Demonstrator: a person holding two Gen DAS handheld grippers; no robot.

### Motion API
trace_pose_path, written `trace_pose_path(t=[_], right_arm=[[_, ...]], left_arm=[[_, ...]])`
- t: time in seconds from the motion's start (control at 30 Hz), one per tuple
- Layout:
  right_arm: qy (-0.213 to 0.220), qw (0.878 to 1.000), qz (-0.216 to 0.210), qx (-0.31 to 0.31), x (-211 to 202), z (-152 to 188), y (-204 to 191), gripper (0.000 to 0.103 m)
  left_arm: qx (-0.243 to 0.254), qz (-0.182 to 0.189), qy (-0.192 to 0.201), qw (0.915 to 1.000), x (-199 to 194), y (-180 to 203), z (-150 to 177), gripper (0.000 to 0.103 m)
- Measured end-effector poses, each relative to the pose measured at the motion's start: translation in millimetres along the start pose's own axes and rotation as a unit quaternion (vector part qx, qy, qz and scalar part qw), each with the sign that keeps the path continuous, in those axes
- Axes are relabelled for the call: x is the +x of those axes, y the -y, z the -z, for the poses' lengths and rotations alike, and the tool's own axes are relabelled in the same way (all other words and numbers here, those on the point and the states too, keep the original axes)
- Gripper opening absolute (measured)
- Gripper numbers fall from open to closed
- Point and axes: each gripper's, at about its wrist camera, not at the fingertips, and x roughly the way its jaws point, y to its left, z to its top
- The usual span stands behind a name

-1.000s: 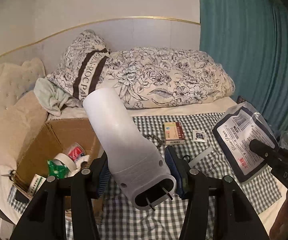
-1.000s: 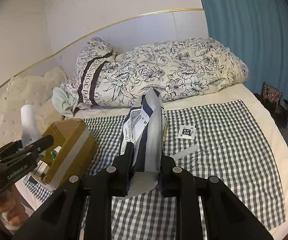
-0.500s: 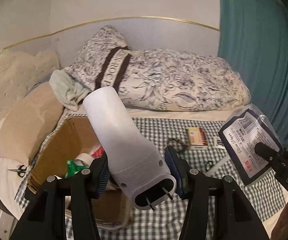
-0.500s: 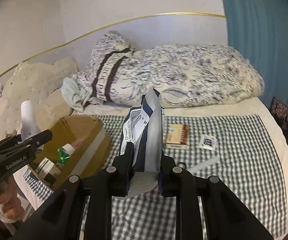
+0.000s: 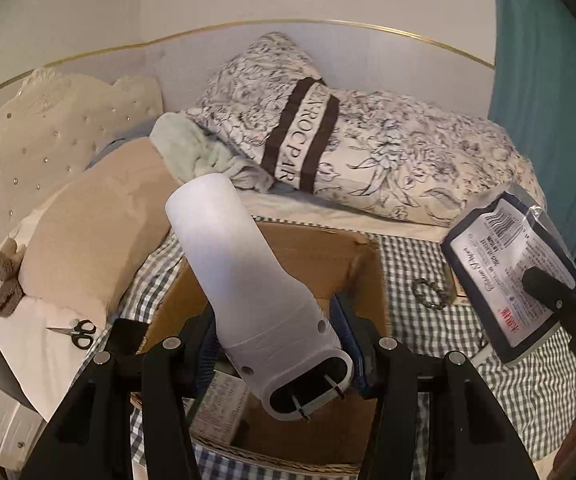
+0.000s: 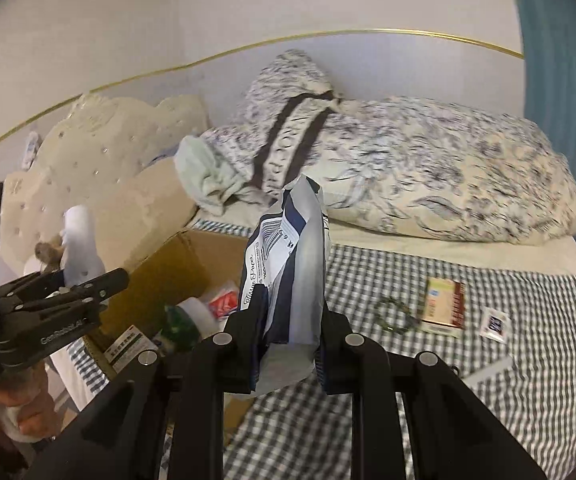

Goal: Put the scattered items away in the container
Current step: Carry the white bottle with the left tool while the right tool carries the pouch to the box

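My left gripper is shut on a white plug-in device with two metal prongs, held right above the open cardboard box. It also shows in the right wrist view. My right gripper is shut on a navy and white tissue paper pack, held above the checked cloth just right of the box. The pack shows in the left wrist view. The box holds a green and white bottle and small packets.
On the checked cloth lie a small book-like box, a bead bracelet, a sachet and a white strip. Scissors lie left of the box. Pillows and a floral duvet lie behind.
Both grippers have swung left with their loads. The box has come under the left gripper and nearer the right one.
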Motion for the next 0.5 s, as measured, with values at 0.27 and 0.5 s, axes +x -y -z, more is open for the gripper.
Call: trace_pose_path(t=[0.27,0.5], right_arm=[[-0.020,0.998,-0.025,-0.045,41.9,-10.9,-40.7,0.020],[-0.041,0.996,-0.045,-0.068,79.3,-12.4,-65.5,0.020]], left_arm=[[-0.012,-0.001,-0.025,0.9996,29.6,-24.6,7.4,0.053],[-0.026,-0.006,-0.052,0.9983,60.5,-43.8,18.9,0.053]])
